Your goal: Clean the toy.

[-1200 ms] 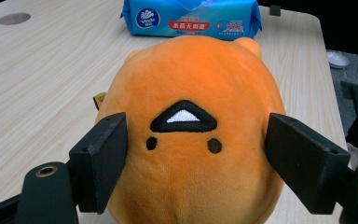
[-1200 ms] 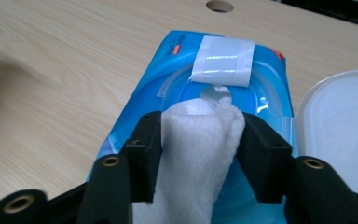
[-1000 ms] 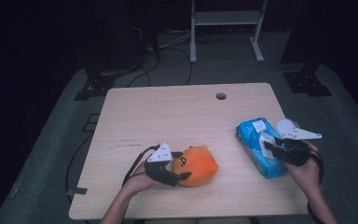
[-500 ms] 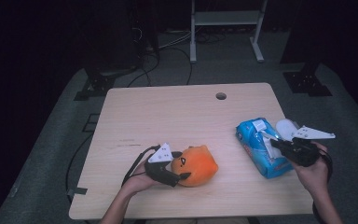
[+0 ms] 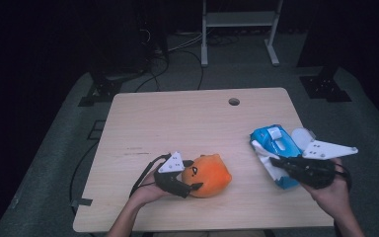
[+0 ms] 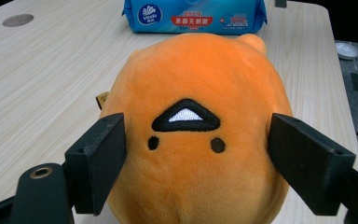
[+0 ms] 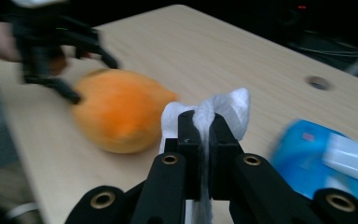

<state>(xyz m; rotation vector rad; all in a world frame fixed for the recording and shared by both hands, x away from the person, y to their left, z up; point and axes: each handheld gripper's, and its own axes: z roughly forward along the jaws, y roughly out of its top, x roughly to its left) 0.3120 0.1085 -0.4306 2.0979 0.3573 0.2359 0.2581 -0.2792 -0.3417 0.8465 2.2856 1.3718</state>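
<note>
I held the orange plush toy (image 6: pixel 193 135) on the worktop (image 5: pixel 177 118) between my left fingers (image 6: pixel 95 168), while my right fingers (image 7: pixel 219 135) pinched a white wipe (image 7: pixel 223 105) beside its blue pack (image 5: pixel 276 148), best pulled slowly.

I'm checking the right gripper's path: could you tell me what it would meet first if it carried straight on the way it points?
Most likely the orange plush toy. The right gripper, shut on a white wipe, aims toward it across bare table; the picture is blurred, so depth is uncertain.
</note>
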